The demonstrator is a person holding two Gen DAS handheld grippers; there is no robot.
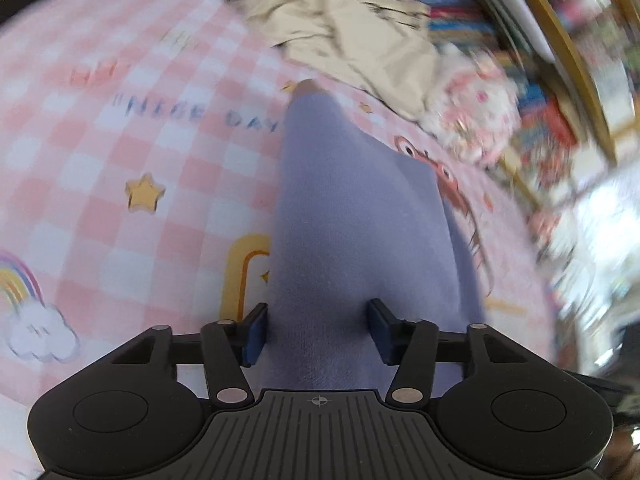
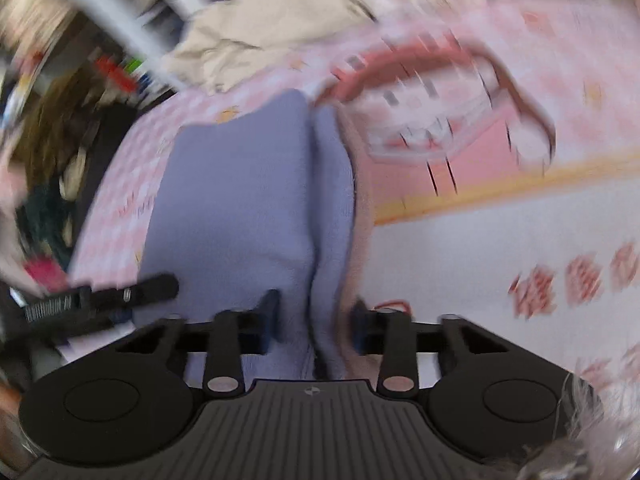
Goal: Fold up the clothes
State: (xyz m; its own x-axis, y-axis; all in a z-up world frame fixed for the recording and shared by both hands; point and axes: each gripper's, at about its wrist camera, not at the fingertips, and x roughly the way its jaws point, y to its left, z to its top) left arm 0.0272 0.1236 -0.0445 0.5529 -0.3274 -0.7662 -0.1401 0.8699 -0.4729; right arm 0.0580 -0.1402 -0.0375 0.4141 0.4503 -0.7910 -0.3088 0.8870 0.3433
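— Start nearest the left gripper [image 1: 318,330]. What sits in its jaws?

— The lavender garment [image 1: 352,216]. A raised fold of it runs straight up between the two blue pads, which stand partly closed with the cloth filling the gap; both pads seem to press its sides, though the blur keeps me from being sure of the contact.

— And the right gripper [image 2: 316,322]?

— Narrower. Its jaws are drawn in on a bunched ridge of the same lavender garment [image 2: 240,200], the cloth pinched between the pads with a crease running away from them.

— Where does the garment lie beyond that?

— It stretches away from both grippers over the pink checked bedsheet [image 1: 120,152], tapering to a point in the left view. In the right view the left gripper shows at the garment's left edge.

— Further back?

— A crumpled beige garment [image 1: 352,40] lies toward the far edge of the bed, apart from the lavender one. To its right is a floral bundle [image 1: 472,116] — too smeared to name.
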